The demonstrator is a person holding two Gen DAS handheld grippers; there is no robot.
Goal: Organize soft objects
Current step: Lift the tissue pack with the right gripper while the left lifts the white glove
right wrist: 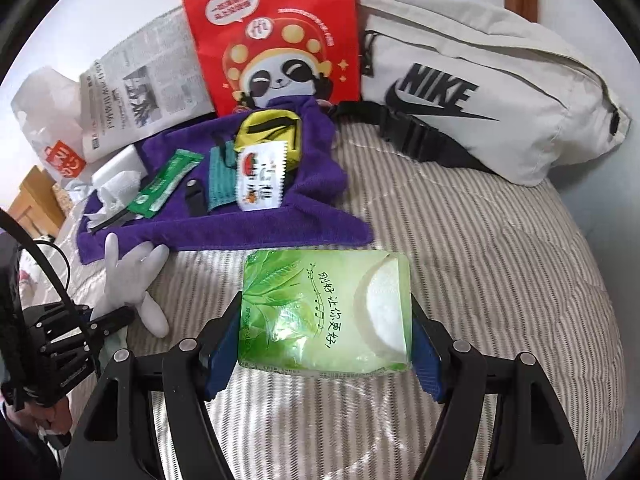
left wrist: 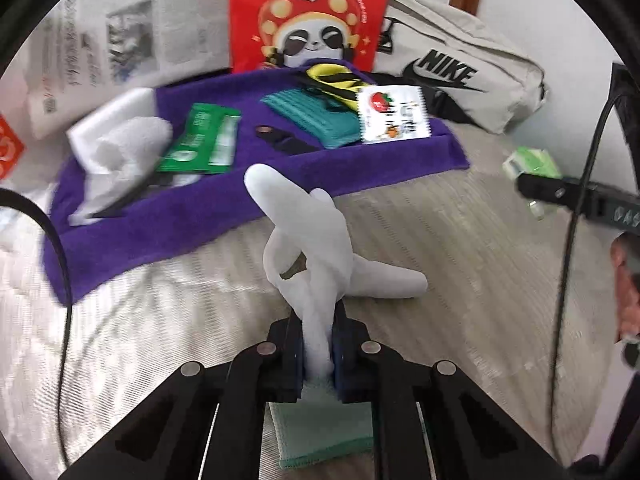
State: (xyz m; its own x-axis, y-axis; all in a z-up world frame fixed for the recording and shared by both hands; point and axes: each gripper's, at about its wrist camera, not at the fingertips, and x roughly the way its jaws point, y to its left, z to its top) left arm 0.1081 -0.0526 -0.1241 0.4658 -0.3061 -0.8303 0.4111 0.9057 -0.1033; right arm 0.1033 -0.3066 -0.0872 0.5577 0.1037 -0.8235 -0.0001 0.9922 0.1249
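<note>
Nearest, in the left wrist view: left hand-held gripper (left wrist: 318, 354) clamped on the cuff end of a white glove (left wrist: 308, 240), pads pinching the fabric, a folded pale green cloth (left wrist: 320, 432) just beneath on the bed (left wrist: 460, 248). Glove's long axis running straight ahead of the jaws, fingers splayed toward the purple towel (left wrist: 168, 216), one finger lolling off to the right onto the striped cover. Also near, in the right wrist view: right hand-held gripper (right wrist: 326, 330) with jaws spread wide on either side of a green tissue pack (right wrist: 326, 312), blue pads (right wrist: 222, 354) right at its two short sides; hard to tell whether pressing or only bracketing, the pack lying flat on the bed with its length across the jaw gap. Glove to the left of that pack, near but apart, so the left hand plainly the nearer to the glove and the right to the pack. Farther on, the purple towel spread toward the far edge of the bed, carrying a green sachet (left wrist: 200, 140), a teal mask (left wrist: 316, 120), a small white packet (left wrist: 394, 114), and crumpled white tissue (left wrist: 124, 148) at its left end. Probably a short carry forward for both. Farthest: red panda bag (right wrist: 276, 40) upright, grey Nike bag (right wrist: 480, 88) at the far right corner, newspaper (right wrist: 148, 80) far left.
</note>
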